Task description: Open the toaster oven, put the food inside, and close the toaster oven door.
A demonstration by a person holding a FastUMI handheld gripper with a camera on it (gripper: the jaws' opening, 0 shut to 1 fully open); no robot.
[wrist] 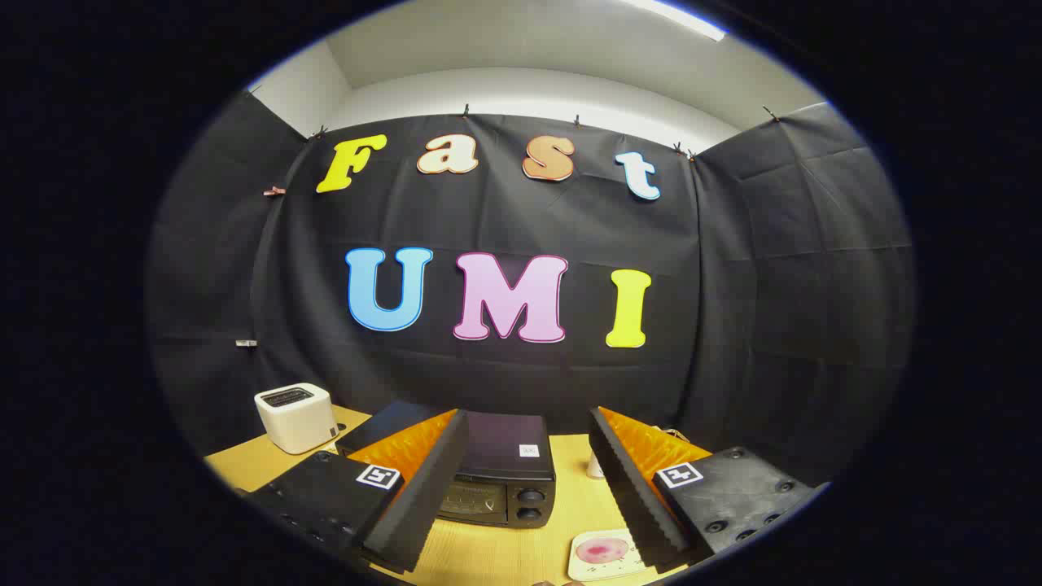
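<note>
Black cloth hung as the booth's wall behind a pale wooden surface (488, 553), under a white ceiling with a strip light. The hand-held gripper (521, 488) was wide open and held nothing — its two fingers stood well apart, each a long wedge with a ridged inner face.

Between and just beyond the fingers sat the toaster oven (501, 472), a dark, boxy appliance with a flat top, its door shut and partly hidden behind the left finger. Two round knobs stacked at its right front were visible; the door handle could not be made out. It looked rigid and heavy enough to stay put, though a hinged door with a smooth front would likely want a pull at its upper edge or handle, not a squeeze on the panel.

Nearer, just inside the right finger, lay a small cream plate (598, 553) bearing a flat pinkish food (600, 551). It seemed thin, light and possibly soft, so a gentle pinch at its rim would suit it — or taking the stiff plate by its edge.

Off to the left stood a rounded white toaster (295, 417).
</note>
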